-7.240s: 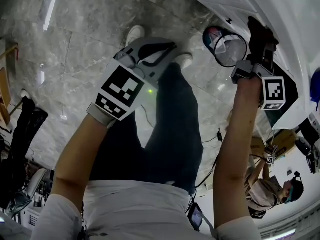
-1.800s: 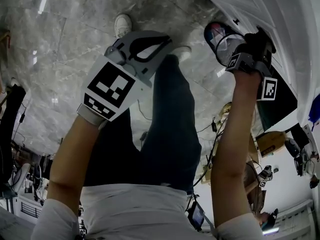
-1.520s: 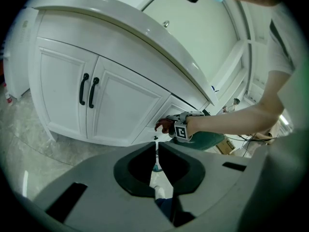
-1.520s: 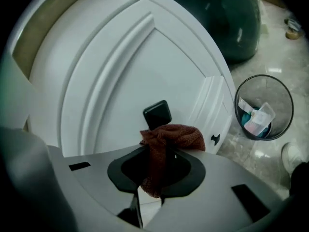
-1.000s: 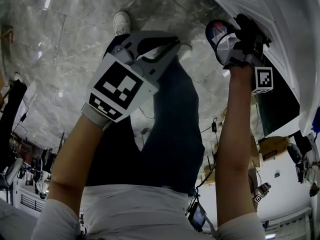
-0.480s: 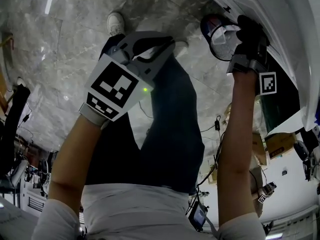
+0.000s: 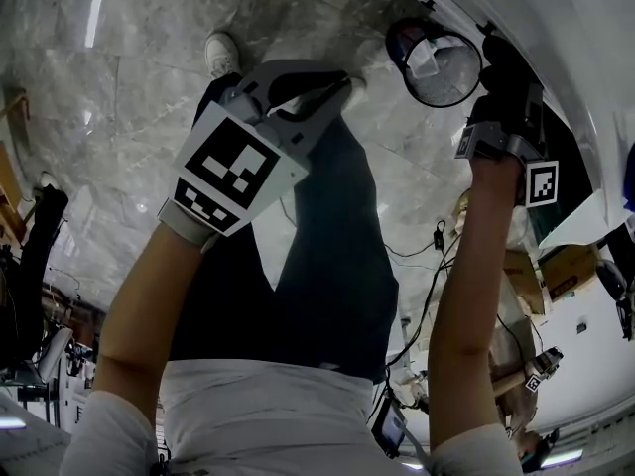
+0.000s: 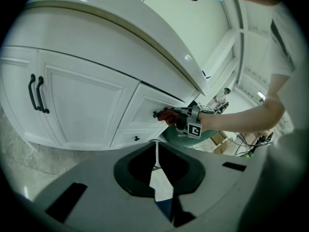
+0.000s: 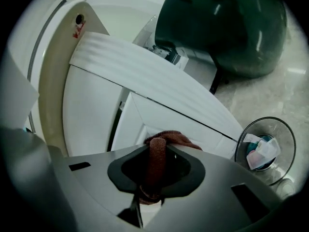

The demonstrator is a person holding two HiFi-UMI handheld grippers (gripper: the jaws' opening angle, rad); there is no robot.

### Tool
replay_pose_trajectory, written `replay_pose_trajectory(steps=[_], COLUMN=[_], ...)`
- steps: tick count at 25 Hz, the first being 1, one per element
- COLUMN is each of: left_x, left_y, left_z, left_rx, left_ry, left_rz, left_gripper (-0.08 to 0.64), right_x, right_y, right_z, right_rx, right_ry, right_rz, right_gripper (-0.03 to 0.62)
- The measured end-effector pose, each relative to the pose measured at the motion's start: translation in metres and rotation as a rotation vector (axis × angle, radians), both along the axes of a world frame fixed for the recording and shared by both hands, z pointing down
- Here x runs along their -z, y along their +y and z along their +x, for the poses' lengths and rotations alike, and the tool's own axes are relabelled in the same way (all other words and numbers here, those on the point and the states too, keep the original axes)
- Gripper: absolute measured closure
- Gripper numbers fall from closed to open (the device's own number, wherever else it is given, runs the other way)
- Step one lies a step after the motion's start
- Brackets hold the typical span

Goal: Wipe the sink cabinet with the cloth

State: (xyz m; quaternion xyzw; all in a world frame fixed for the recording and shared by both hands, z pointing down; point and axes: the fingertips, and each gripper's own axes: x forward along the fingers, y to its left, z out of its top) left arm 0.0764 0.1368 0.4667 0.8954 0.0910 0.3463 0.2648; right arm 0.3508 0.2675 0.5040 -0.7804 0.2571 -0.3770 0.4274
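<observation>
Right gripper (image 9: 155, 146) is clamped on the brown cloth (image 9: 157, 166). A rolled strip of the cloth runs up between the jaws, and a bunched fold spills past the tips against the white sink cabinet (image 9: 96, 110). That fold presses on a drawer front just ahead of the gripper, under the overhanging counter edge. The left gripper (image 8: 155, 151) hangs well away from the cabinet, its jaws closed together with nothing between them, and it takes no part in the work.

Wiping looks to be under way, not finished. The cloth is on one drawer panel near the end of the cabinet. The doors with black handles (image 8: 37, 94), far off to the side as seen from the left gripper, have no cloth near them. No streak or damp mark shows on the white paint, so I cannot tell how much has been covered. I judge that most of the front remains.

Below and to the right of the right gripper stands a wire wastebasket (image 9: 287, 129), holding crumpled white and bluish rubbish (image 9: 258, 151). Above it is a dark green rounded thing (image 9: 227, 28); I cannot tell whether it holds anything.
</observation>
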Motion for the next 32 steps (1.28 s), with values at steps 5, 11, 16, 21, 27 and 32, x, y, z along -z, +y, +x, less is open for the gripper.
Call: replay_pose_trajectory(steps=[5, 11, 16, 21, 27, 32], left_x=[0.004, 0.007, 0.010, 0.004, 0.010, 0.004], left_y=[-0.002, -0.005, -0.011, -0.024, -0.037, -0.056], left_z=[-0.008, -0.021, -0.034, -0.055, -0.073, -0.094], left_rx=[-0.026, -0.043, -0.018, 0.031, 0.080, 0.114], left_ry=[0.004, 0.016, 0.029, 0.028, 0.030, 0.033], left_rz=[0.001, 0.006, 0.007, 0.003, 0.005, 0.004], left_gripper=[0.548, 0.548, 0.548, 0.548, 0.548, 0.548], right_x=[0.026, 0.053, 0.057, 0.051, 0.054, 0.047], right_y=[0.020, 0.012, -0.019, -0.060, -0.111, -0.160], right_z=[0.003, -0.003, -0.020, -0.045, -0.075, -0.107], right_rx=[-0.108, -0.143, -0.126, -0.071, 0.026, 0.111], right_ry=[0.019, 0.034, 0.020, -0.008, -0.039, -0.055], right_rz=[0.045, 0.120, 0.169, 0.193, 0.211, 0.214], right_gripper=[0.518, 0.518, 0.518, 0.518, 0.518, 0.518])
